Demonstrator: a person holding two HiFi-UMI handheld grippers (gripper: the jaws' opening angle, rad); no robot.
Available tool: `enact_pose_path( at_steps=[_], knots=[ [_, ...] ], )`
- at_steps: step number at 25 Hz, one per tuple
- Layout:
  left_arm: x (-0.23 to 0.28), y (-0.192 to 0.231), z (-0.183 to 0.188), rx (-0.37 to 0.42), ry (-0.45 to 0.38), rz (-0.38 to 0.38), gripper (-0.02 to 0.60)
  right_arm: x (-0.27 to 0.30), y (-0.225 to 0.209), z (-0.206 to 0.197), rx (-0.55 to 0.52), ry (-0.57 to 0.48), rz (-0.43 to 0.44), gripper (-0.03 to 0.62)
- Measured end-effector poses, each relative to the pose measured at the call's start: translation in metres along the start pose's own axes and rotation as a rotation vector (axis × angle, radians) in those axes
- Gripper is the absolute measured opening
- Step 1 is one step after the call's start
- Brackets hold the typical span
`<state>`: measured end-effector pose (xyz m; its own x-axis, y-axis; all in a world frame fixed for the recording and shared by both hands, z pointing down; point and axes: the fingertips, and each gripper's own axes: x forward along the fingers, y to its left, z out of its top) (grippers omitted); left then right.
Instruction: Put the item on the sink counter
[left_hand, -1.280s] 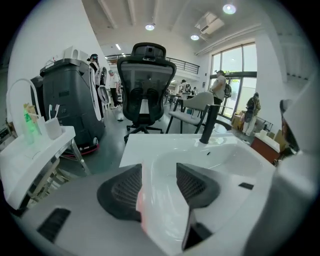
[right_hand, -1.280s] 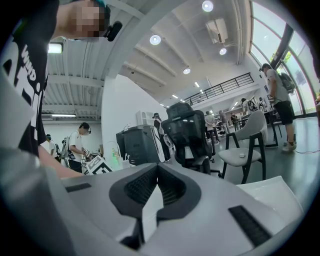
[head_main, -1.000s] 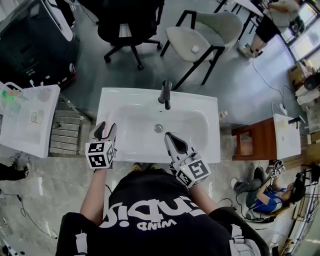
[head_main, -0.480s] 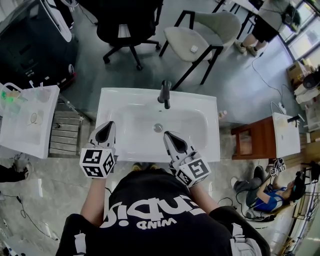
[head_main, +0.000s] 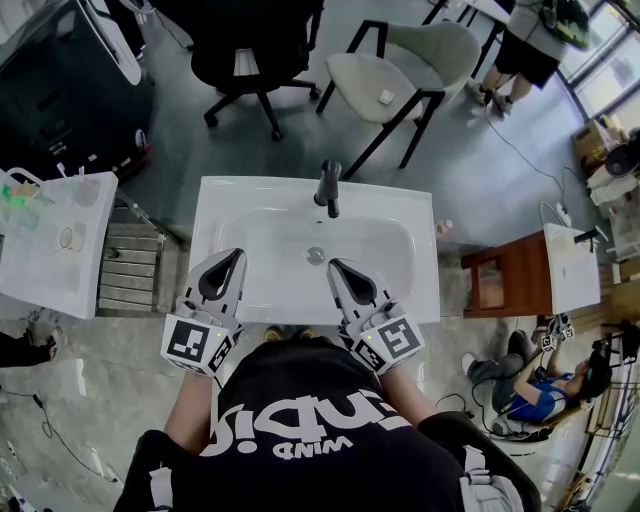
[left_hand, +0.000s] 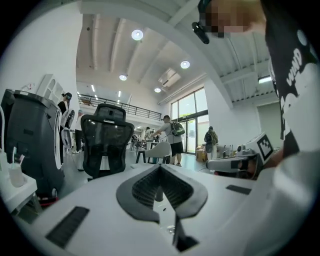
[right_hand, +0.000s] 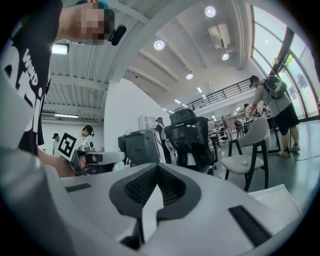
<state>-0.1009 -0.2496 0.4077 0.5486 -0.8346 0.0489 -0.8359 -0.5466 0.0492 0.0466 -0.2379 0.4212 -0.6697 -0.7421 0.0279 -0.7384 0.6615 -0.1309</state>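
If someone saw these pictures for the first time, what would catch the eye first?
The white sink with its dark faucet fills the middle of the head view. Over its near edge the left gripper and right gripper are held, both shut and empty. Behind it stand a black office chair and a beige chair.

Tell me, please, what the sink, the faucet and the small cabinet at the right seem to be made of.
Sink: probably glazed ceramic, white and glossy, with soft reflections.
Faucet: likely metal with a dark matte finish, hardly any shine.
Cabinet: seemingly wood or wood veneer, reddish-brown; grain too small to tell.
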Motion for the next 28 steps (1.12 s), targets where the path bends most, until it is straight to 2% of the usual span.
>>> enact_pose_path(
  at_steps=[5,12,28],
  knots=[
    [-0.007,-0.002,0.001,-0.004,-0.045,0.013,0.02,0.0,-0.004,0.003,0.0,-0.014,-0.009,0.018],
    [-0.004,-0.007,-0.01,0.009,-0.033,0.001,0.02,0.003,-0.006,0.001,-0.007,-0.017,-0.009,0.018],
    [-0.005,-0.011,-0.009,-0.027,-0.047,0.017,0.02,0.003,0.0,-0.001,-0.016,-0.017,0.011,0.018]
  ],
)
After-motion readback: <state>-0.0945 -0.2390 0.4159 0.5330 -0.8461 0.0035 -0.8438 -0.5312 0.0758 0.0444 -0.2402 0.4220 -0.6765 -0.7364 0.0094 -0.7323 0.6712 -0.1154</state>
